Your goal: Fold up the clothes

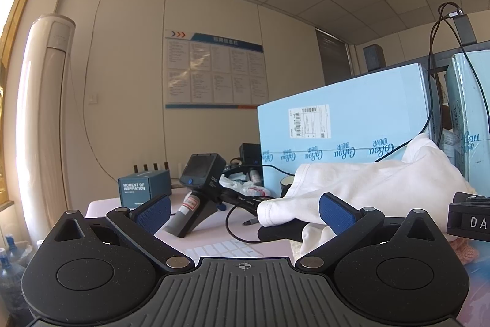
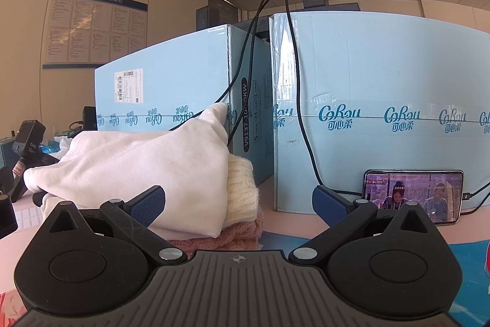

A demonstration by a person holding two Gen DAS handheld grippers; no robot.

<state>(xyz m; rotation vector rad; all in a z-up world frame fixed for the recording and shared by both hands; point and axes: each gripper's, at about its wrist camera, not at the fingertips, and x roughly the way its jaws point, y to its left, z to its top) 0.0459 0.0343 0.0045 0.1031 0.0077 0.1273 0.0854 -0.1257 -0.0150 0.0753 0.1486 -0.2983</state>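
A folded white garment [image 2: 147,161] lies on top of a pile, over a cream knit [image 2: 242,189] and a pink knit [image 2: 232,238]. In the left wrist view the white garment [image 1: 367,186] drapes over a black handle [image 1: 278,232] at the right. My left gripper [image 1: 245,212] is open and empty, its right pad just in front of the garment's hem. My right gripper [image 2: 239,203] is open and empty, with the pile between and just beyond its fingers.
Two light blue cardboard boxes [image 2: 171,88] [image 2: 382,112] stand right behind the pile, with black cables [image 2: 294,51] hanging over them. A phone [image 2: 413,195] leans on the right box. A spare handheld gripper [image 1: 199,192], a small dark box [image 1: 144,187] and a white keyboard [image 1: 220,250] lie at left.
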